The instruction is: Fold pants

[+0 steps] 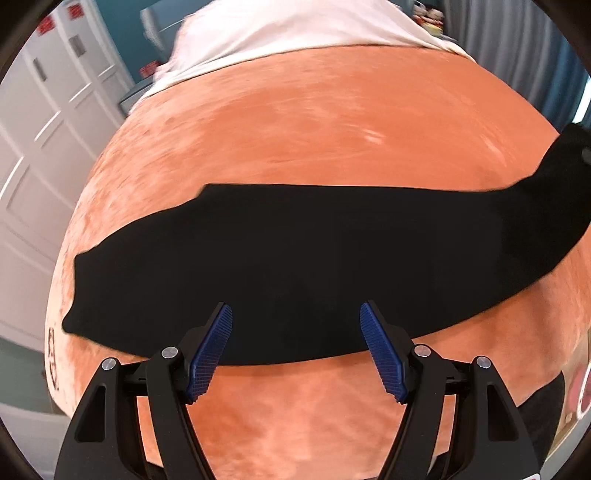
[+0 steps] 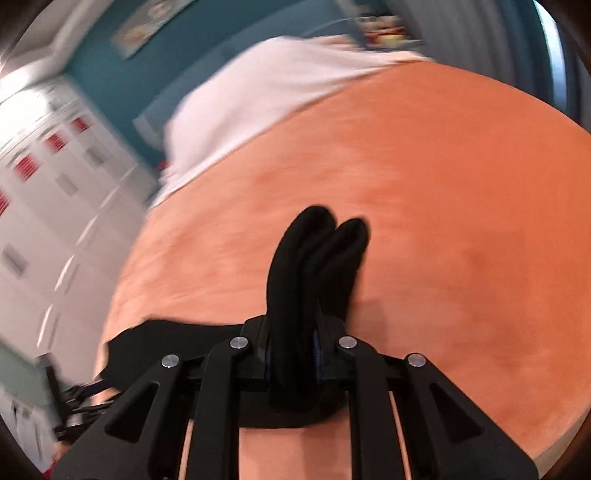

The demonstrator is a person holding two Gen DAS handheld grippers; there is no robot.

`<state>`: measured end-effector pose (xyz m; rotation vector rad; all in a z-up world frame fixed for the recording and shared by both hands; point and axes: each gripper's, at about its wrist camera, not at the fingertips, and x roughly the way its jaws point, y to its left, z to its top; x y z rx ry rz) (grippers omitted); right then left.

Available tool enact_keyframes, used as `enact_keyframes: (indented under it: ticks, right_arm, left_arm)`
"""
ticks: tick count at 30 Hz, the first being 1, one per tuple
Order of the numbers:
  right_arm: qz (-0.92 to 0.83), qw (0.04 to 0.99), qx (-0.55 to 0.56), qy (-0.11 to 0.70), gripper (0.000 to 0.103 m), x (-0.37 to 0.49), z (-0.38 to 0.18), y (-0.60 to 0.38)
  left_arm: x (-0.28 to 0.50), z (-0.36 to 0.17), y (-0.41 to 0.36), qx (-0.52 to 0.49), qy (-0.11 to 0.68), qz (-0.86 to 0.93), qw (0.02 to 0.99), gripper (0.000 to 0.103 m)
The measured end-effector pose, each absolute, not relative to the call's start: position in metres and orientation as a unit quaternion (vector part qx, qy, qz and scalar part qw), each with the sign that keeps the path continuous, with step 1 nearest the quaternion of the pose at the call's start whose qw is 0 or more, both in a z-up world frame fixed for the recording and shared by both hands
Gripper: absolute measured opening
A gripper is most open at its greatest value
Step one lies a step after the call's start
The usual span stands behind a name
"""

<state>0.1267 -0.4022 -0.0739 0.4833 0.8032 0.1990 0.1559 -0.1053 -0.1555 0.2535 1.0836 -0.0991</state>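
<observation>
Black pants [image 1: 295, 258] lie as a long band across an orange blanket [image 1: 314, 122] on a bed. My left gripper [image 1: 295, 321] is open and empty, its blue pads [image 1: 212, 350] hovering over the near edge of the pants. My right gripper [image 2: 293, 347] is shut on a bunched end of the pants [image 2: 314, 266], which sticks up in two folds beyond the jaws. The right end of the pants rises off the blanket in the left wrist view [image 1: 565, 162]. More black cloth [image 2: 159, 339] lies to the left below the right gripper.
A white sheet or pillow [image 1: 295, 29] lies at the far end of the bed. White panelled cabinet doors [image 1: 44, 147] stand to the left. A teal wall [image 2: 110, 62] is behind. Grey curtains [image 1: 517, 37] hang at the far right.
</observation>
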Motion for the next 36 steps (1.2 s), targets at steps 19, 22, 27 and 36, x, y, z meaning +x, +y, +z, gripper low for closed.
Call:
enact_keyframes:
  ticks: [19, 22, 27, 36]
  right_arm:
    - [0.153, 0.84, 0.16, 0.495, 0.064, 0.171, -0.164, -0.121]
    - [0.141, 0.837, 0.119, 0.514, 0.08, 0.186, -0.171, -0.089]
    - [0.125, 0.82, -0.005, 0.558, 0.023, 0.21, -0.216, -0.029]
    - [0.157, 0.818, -0.013, 0.553, 0.009, 0.204, -0.208, -0.003]
  left_arm:
    - [0.149, -0.172, 0.143, -0.005, 0.522, 0.083, 0.849, 0.072]
    - [0.154, -0.175, 0.139, -0.021, 0.524, 0.068, 0.849, 0.072]
    - [0.15, -0.17, 0.124, -0.019, 0.52, 0.034, 0.853, 0.073]
    - [0.15, -0.184, 0.138, -0.025, 0.533, 0.05, 0.844, 0.073]
